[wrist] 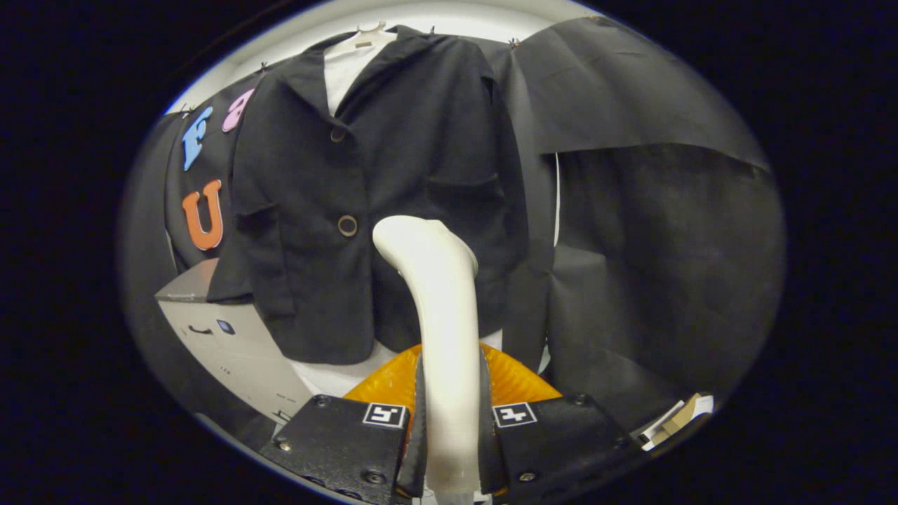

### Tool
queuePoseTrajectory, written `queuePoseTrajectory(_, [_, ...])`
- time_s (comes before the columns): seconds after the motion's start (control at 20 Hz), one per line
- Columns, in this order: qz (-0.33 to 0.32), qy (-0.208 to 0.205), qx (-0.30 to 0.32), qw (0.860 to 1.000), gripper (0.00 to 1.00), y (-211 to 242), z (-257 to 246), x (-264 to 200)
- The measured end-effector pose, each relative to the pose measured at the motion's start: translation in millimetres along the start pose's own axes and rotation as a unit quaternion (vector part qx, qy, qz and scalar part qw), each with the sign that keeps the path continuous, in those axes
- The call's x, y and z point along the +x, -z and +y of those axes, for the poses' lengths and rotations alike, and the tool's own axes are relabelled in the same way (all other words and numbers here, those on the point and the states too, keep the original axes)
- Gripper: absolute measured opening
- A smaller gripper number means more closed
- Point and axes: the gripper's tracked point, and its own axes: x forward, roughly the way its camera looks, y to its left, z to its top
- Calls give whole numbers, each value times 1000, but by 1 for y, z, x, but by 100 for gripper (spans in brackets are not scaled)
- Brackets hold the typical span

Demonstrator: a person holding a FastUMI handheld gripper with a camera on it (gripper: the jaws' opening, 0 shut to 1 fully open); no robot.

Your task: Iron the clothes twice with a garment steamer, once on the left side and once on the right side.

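- The gripper (pixel 449 449) is clenched on the cream plastic handle of the garment steamer (pixel 438 315), both fingers pressing its sides low down. An amber see-through part of the steamer (pixel 515 382) sits right behind the fingers.
- The steamer's curved head ends in front of the dark blazer-style jacket (pixel 365 210), just beside its lower round button (pixel 347 225) and near the lower middle of the front. Can't tell if the head touches the cloth or hangs just off it.
- The jacket hangs on a white hanger form (pixel 351 63) with a white shirt front showing at the collar, and its hem ends above a white surface.
- My guess for this step: keep the clamp firm, hold the head flat to the fabric, and run one slow straight pass along one front panel before crossing to the other. Steer around the button and the pocket flap.
- Room to move: lots of open fabric above the head, up to the lapels. Beside the jacket's far sleeve, the grey cabinet (pixel 231 344) sits close under the hem, so low strokes there could bump it. On the other side only the black booth cloth hangs near.
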Motion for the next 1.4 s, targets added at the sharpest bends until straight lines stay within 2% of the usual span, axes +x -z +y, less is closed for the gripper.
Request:
queuePoseTrajectory(0.15, [26, 9, -4, 1000, 32, 35, 5, -2])
queuePoseTrajectory(0.25, [65, 9, 4, 998, 32, 70, 11, 1])
queuePoseTrajectory(0.45, [84, 23, 18, 996, 32, 97, 7, -15])
queuePoseTrajectory(0.8, [69, -2, 27, 997, 32, 102, -12, -93])
queuePoseTrajectory(1.4, [27, -94, 1, 995, 32, 70, -80, -219])
